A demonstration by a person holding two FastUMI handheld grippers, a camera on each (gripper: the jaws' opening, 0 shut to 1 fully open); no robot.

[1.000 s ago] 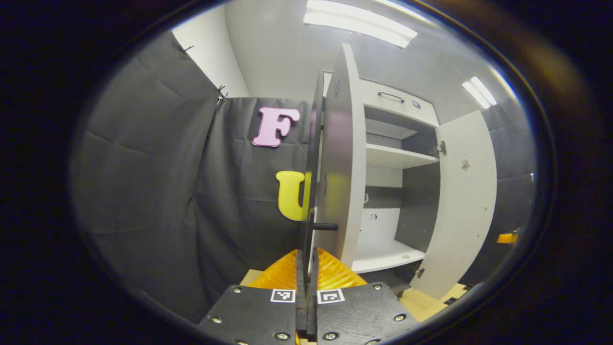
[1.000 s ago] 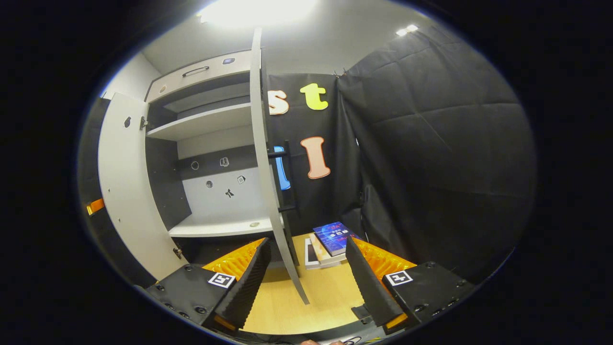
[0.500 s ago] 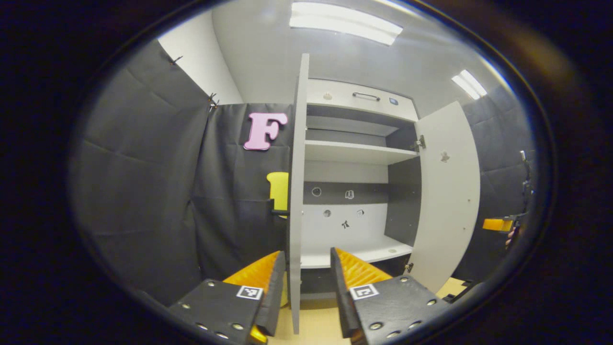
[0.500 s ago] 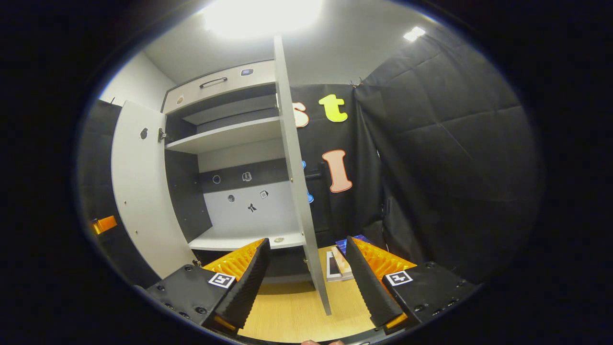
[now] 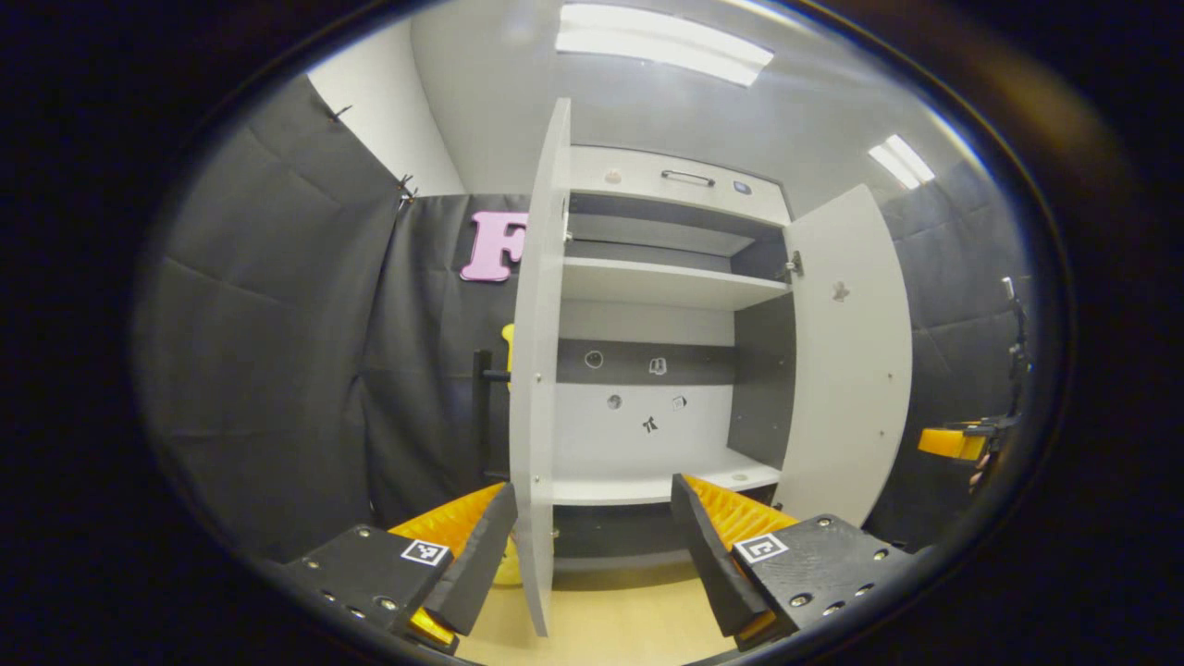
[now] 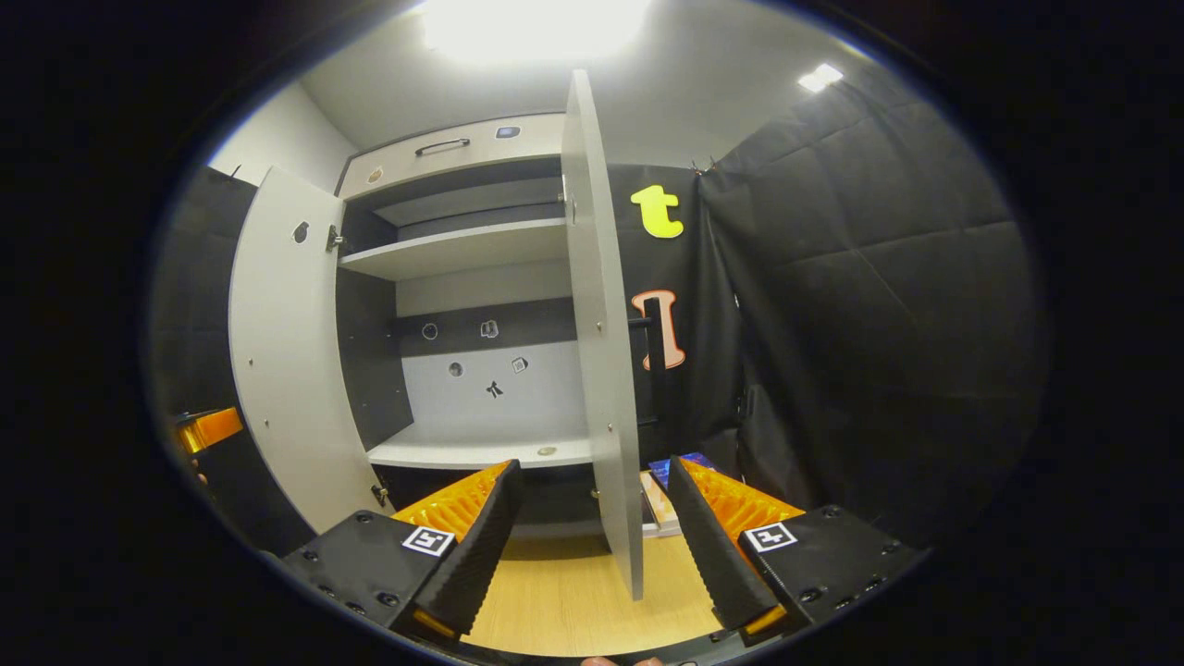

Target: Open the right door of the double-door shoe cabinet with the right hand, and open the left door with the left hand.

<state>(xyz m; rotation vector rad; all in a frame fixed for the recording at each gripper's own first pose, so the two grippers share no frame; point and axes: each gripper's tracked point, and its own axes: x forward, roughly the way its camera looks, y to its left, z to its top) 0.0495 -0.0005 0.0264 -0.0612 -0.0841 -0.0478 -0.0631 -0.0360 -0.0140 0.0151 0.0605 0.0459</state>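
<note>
At the far left of the left gripper view, black cloth hangs behind the left door (image 5: pixel 534 370) of the shoe cabinet (image 5: pixel 647 277), which is swung wide so that its edge faces the camera, with a dark bar handle (image 5: pixel 481 407) on its outer side. The left gripper (image 5: pixel 592 546) sits low in front of that door with its jaws spread apart and nothing between them; the door's lower edge shows in the gap but touches neither finger. Past the door, the cabinet's interior lies exposed: an upper shelf (image 5: pixel 661 282), a lower shelf (image 5: pixel 647 486), and small marks on the back panel. Farther right stands the right door (image 5: pixel 846 361), also swung out.

From the right gripper view, the left door (image 6: pixel 282 351) stands open at the left, then the shelves, then the right door (image 6: pixel 606 351) edge-on. The right gripper (image 6: pixel 592 536) is likewise released, fingers wide. Beyond the door's foot lie what may be books (image 6: pixel 659 495) on the wooden floor (image 6: pixel 573 601).
</note>
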